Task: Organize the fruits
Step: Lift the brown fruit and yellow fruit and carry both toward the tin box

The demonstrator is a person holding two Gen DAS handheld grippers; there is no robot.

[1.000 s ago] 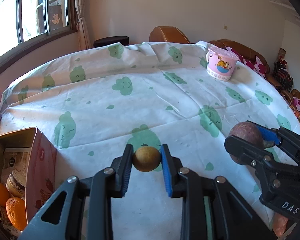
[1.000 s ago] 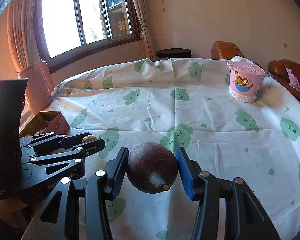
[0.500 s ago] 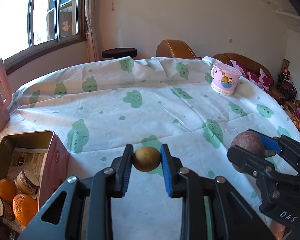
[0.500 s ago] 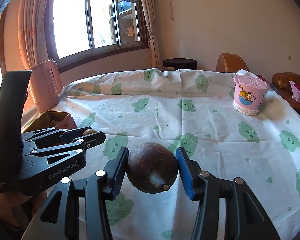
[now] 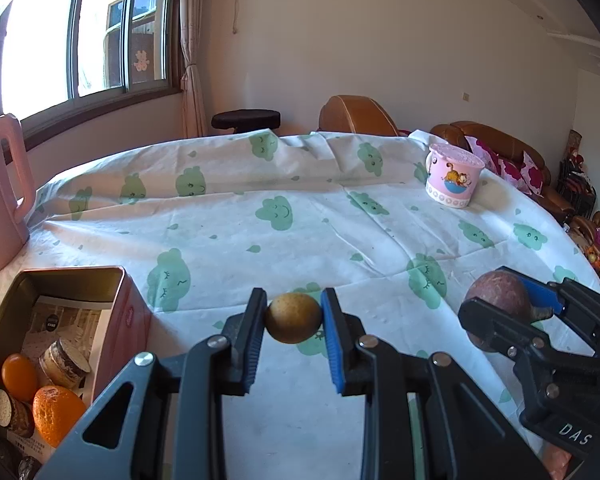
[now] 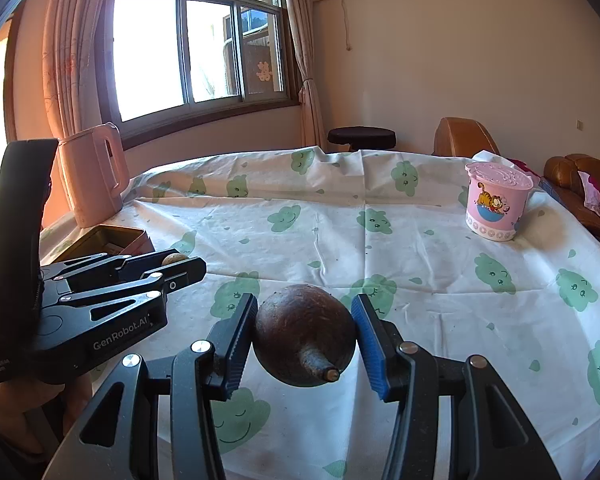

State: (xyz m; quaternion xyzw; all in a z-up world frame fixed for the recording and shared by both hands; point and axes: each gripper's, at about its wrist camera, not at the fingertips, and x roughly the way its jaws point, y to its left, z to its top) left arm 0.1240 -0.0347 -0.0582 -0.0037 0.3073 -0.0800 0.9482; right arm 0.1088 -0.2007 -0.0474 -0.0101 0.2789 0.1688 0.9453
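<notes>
My left gripper is shut on a small round tan fruit, held above the tablecloth; it also shows in the right wrist view with the tan fruit between its fingers. My right gripper is shut on a dark brown round fruit with a stem; in the left wrist view it holds that fruit to the right. An open pink tin at the lower left holds two oranges and wrapped snacks.
A round table carries a white cloth with green clouds. A pink cartoon cup stands at the far right. A pink kettle stands at the left edge near the window. Brown chairs ring the far side.
Both grippers have risen and tilted up with their fruits still held. The window, the kettle and more of the tin have come into view.
</notes>
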